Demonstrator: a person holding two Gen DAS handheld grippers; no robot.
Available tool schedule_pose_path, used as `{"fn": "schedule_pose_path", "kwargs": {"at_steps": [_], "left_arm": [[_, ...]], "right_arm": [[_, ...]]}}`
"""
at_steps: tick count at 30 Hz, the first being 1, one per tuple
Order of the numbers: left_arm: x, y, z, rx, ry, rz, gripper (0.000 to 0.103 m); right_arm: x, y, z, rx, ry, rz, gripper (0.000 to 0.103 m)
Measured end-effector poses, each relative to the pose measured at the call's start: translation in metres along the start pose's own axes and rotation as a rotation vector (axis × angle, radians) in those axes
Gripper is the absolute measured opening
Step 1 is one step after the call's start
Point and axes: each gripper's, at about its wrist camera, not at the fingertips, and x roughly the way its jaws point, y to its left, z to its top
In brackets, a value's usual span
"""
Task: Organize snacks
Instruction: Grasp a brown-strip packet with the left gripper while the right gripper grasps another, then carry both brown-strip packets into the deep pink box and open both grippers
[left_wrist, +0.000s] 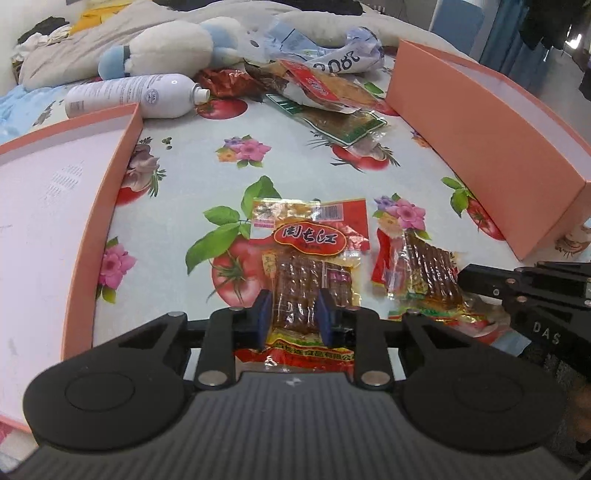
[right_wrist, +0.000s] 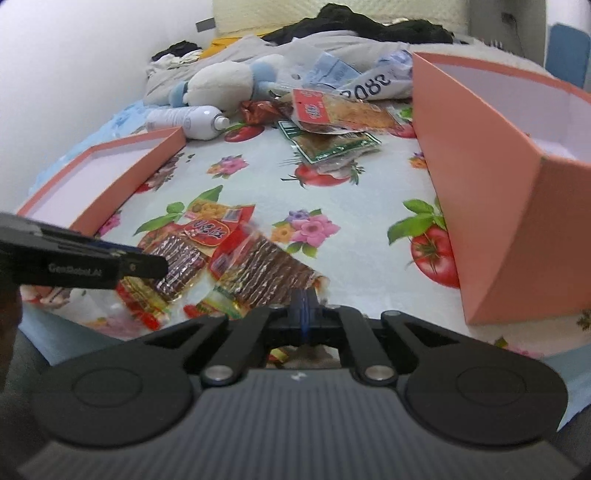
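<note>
Two clear snack packets (left_wrist: 308, 266) of brown strips with red-and-yellow labels lie flat side by side near the bed's front edge, the second packet (left_wrist: 421, 273) just right of the first. More packets (left_wrist: 325, 99) are heaped further back.
</note>
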Motion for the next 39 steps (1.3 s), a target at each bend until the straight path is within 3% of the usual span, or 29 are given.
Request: {"fn": "schedule_pose_path", "kwargs": {"at_steps": [2,6,12,21,33,39], "left_arm": [[-0.002,-0.001,-0.001,-0.008,-0.009,-0.001,0.02],[-0.01,-0.002,-0.001,-0.044,-0.024,-0.002,0.013],[-0.026,-0.005,0.001,-0.114,-0.059,-0.023,0.007],[-0.062,-0.021,0.018,-0.151,-0.134,-0.033,0.006],[-0.098,-0.058,0.083,-0.112,-0.226,-0.093,0.006],[-0.112,-0.091,0.131,-0.046,-0.277,-0.143,0.006]], "right_arm": [[-0.007,-0.002,0.001,0.011,-0.015,0.001,0.003],[-0.022,-0.006,0.008,0.029,-0.057,0.006,0.003],[-0.041,-0.012,0.02,0.055,-0.108,0.018,0.003],[-0.065,-0.018,0.039,0.052,-0.16,0.019,0.003],[-0.11,-0.035,0.084,0.014,-0.266,0.004,0.003],[-0.14,-0.049,0.115,-0.017,-0.349,-0.052,0.003]]}}
